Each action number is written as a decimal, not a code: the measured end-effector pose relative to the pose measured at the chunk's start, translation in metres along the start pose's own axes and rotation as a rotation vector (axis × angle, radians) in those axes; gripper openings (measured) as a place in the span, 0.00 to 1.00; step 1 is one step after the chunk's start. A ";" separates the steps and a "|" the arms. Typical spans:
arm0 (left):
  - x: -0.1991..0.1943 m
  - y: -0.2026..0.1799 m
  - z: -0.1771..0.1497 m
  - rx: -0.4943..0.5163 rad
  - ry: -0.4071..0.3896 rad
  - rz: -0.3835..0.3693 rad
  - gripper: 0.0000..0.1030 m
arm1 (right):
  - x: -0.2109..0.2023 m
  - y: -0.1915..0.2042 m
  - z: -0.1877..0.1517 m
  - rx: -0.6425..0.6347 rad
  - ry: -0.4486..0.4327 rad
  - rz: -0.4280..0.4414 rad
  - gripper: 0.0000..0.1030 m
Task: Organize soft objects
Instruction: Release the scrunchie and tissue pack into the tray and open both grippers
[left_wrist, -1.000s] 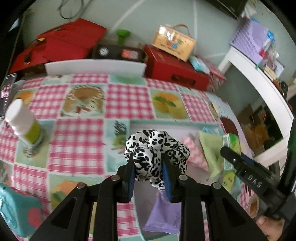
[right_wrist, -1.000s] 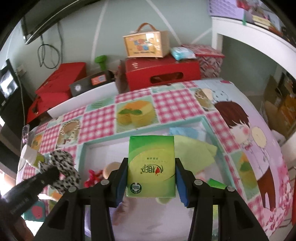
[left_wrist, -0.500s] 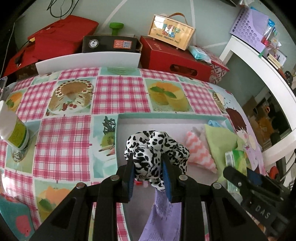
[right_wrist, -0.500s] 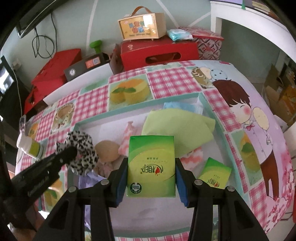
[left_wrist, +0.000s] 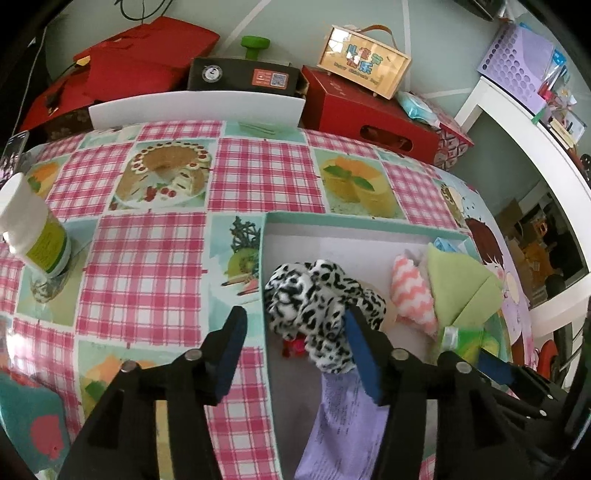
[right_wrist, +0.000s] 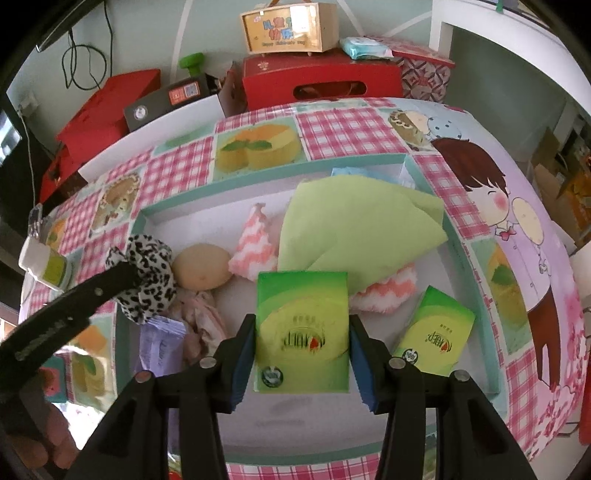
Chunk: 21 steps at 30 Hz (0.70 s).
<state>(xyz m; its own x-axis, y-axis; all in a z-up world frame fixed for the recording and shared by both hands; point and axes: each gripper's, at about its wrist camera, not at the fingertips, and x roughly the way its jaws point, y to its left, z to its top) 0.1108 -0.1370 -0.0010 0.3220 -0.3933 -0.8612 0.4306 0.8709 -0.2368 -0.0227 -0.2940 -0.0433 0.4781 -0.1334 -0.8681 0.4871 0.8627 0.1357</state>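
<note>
Scrunchie, black-and-white leopard-print plush (left_wrist: 317, 302), slumps at frame centre over the left end of the shallow teal-rimmed white tray (left_wrist: 332, 221) on the counter. Left gripper (left_wrist: 295, 343) jaws opening, released, likely dropping it there. Right gripper (right_wrist: 303, 354) jaws opening around the green tissue pack (right_wrist: 303, 332), low over the tray floor.

"100%" in a round mark on the second green tissue pack (right_wrist: 433, 334) lying in the tray; other print on packs and boxes too blurred to read.

Two close, steeply downward wrist views, both over the tray (left_wrist: 369, 226).
</note>
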 end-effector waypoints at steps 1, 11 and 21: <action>-0.003 0.002 -0.003 -0.004 -0.001 0.007 0.61 | 0.001 0.000 -0.001 -0.003 0.002 -0.005 0.58; -0.059 0.016 -0.039 -0.034 -0.127 0.078 0.98 | -0.021 0.012 -0.029 -0.053 -0.039 -0.012 0.79; -0.111 0.047 -0.096 -0.079 -0.098 0.248 1.00 | -0.068 0.028 -0.070 -0.110 -0.084 -0.009 0.95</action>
<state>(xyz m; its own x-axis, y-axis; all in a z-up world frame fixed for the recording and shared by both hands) 0.0143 -0.0241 0.0405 0.4909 -0.1889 -0.8505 0.2629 0.9628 -0.0621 -0.0928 -0.2269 -0.0133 0.5361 -0.1777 -0.8253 0.4111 0.9088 0.0713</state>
